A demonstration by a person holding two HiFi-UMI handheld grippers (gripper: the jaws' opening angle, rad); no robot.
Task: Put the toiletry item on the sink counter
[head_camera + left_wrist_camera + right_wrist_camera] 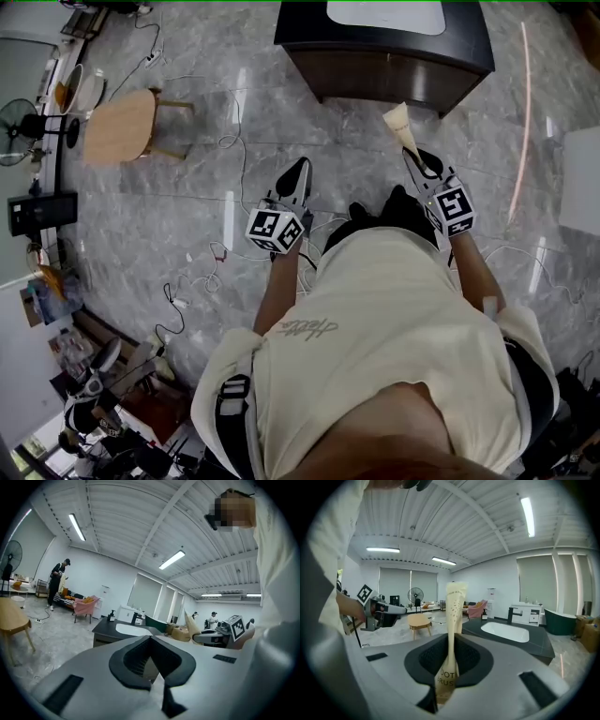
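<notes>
The toiletry item is a slim cream packet (453, 630) with dark print, standing up between the jaws of my right gripper (449, 665), which is shut on it. From the head view the packet (401, 125) sticks out ahead of the right gripper (424, 162), short of the dark sink counter (394, 52) with its white basin (385, 16). That counter (534, 644) lies ahead to the right in the right gripper view. My left gripper (296, 178) is shut with nothing in it, held beside the right one over the floor.
A round wooden stool (122, 126) stands to the left on the grey marble floor, with cables (230, 141) trailing across it. A standing fan (21, 120) and clutter line the left edge. A person (57, 581) stands far off by a pink chair (86, 606).
</notes>
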